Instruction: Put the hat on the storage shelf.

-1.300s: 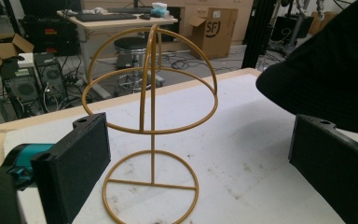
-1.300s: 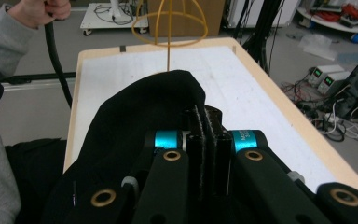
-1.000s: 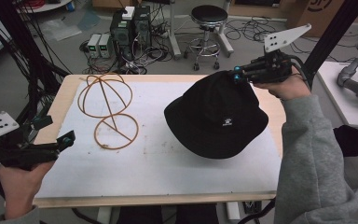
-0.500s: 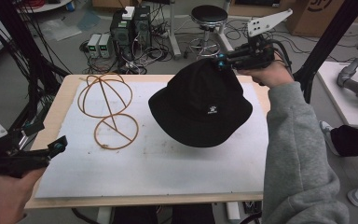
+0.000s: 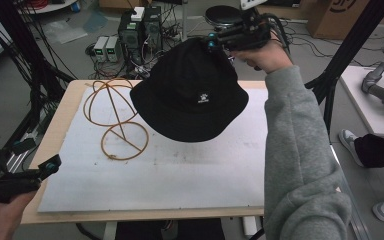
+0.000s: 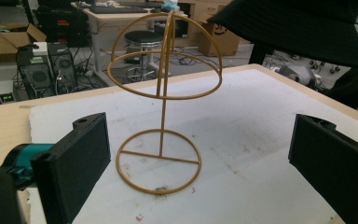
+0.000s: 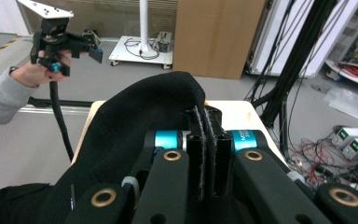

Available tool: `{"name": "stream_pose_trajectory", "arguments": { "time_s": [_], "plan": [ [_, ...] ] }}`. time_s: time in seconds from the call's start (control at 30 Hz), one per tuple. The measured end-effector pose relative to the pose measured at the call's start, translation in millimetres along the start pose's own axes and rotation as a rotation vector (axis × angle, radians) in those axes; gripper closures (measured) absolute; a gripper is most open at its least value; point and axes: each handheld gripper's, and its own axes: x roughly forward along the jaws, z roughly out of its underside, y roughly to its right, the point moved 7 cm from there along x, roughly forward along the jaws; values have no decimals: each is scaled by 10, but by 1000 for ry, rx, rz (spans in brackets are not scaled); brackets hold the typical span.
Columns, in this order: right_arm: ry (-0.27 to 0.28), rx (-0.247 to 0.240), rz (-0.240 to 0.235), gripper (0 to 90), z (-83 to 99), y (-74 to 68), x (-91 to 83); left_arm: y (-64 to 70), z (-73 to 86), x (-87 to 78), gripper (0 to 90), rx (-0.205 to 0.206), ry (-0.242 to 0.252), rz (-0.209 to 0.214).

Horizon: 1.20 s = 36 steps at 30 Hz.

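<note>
A black bucket hat (image 5: pixel 190 97) with a small white logo hangs in the air over the back middle of the table. My right gripper (image 5: pixel 212 44) is shut on the hat's crown; in the right gripper view the jaws pinch a fold of the hat (image 7: pixel 135 121). A golden wire hat stand (image 5: pixel 115 120) is upright on the white board, just left of the hat and lower than it. My left gripper (image 5: pixel 52 164) is open at the near left corner, facing the stand (image 6: pixel 161 102) with nothing between its jaws. The hat's brim (image 6: pixel 298 28) shows above the stand's right.
The white board (image 5: pixel 180 175) covers most of the wooden table (image 5: pixel 67 107). Computer boxes (image 5: pixel 140 27), cables and a stool (image 5: pixel 222 14) lie on the floor behind. Black frame posts (image 5: pixel 347 55) stand at both sides. A second table (image 5: pixel 370 105) is at the right.
My right gripper has lifted the hat higher and carried it left toward the wire stand. My left gripper has drifted slightly toward the near left corner, still open.
</note>
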Motion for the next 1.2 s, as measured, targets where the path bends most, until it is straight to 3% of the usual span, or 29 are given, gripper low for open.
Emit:
{"name": "stream_pose_trajectory", "arguments": {
  "time_s": [0.47,0.5,0.77,0.8,0.93,1.2],
  "plan": [
    [51,-40,-64,893,-366,85,640,69,132,-307,57,-22,-17,-16],
    [43,-41,-72,893,-394,86,743,74,138,-333,58,-19,-14,-16],
    [45,-53,-95,893,-475,108,1115,86,224,-507,58,-29,-25,-37],
    [40,-56,-98,893,-493,118,1234,86,234,-529,58,-29,-28,-40],
    [28,-65,-113,893,-508,129,1437,103,257,-604,57,-30,-28,-47],
    [10,-57,-108,893,-475,170,1782,107,321,-679,57,-34,-42,-58]
  ]
}}
